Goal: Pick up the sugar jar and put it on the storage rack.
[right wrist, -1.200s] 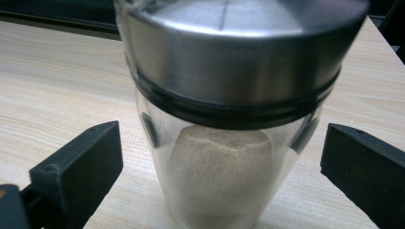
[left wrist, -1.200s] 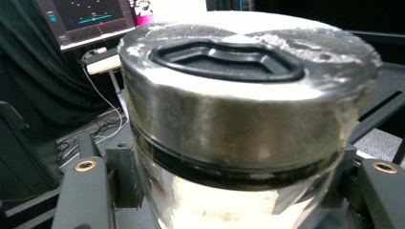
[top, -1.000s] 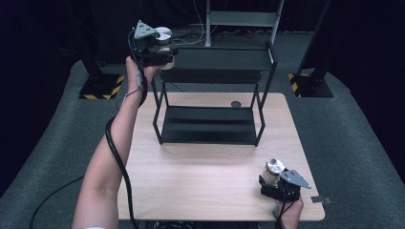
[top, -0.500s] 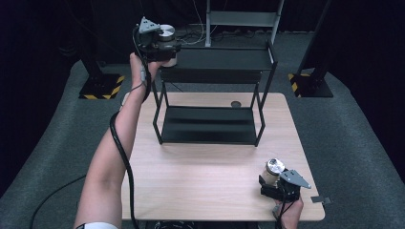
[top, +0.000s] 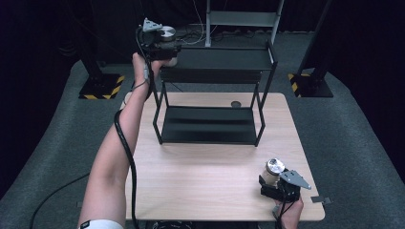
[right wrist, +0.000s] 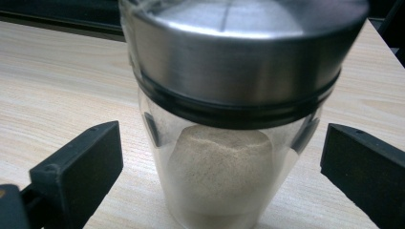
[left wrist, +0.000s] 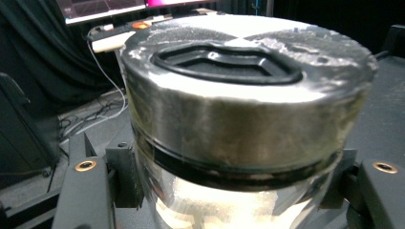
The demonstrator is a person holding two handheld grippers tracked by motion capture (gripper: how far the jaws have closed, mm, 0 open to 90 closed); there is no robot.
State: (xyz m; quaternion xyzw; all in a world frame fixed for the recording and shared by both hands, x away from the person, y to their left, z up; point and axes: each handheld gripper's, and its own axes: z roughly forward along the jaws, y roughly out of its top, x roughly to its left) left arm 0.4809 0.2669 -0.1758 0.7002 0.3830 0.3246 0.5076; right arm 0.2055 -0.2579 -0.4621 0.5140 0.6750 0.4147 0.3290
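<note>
The jar with a metal lid (left wrist: 243, 86) sits clamped between the jaws of the left gripper (top: 160, 45), held up in the air at the left end of the top shelf (top: 224, 59) of a black metal rack (top: 210, 126); in the left gripper view its clear body shows pale powder below a black seal ring, and the lid top carries a black recessed flap. The person's left forearm (top: 117, 157) reaches up from the bottom of the high view, a black cable trailing along it. The rack stands at the far half of the wooden table (top: 191, 176), its lower shelf (top: 207, 125) bare, and a small dark round object (top: 235, 104) lies on the table just behind it. A second jar (right wrist: 229, 143), same metal lid and clear body with beige powder, stands upright on the table near the front right corner. The right gripper (top: 279, 183) is around it with its jaws spread, each jaw well apart from the glass in the right gripper view. Grey carpet, stands with yellow-black striped bases (top: 102, 88) and a metal frame (top: 241, 19) lie beyond the table.
</note>
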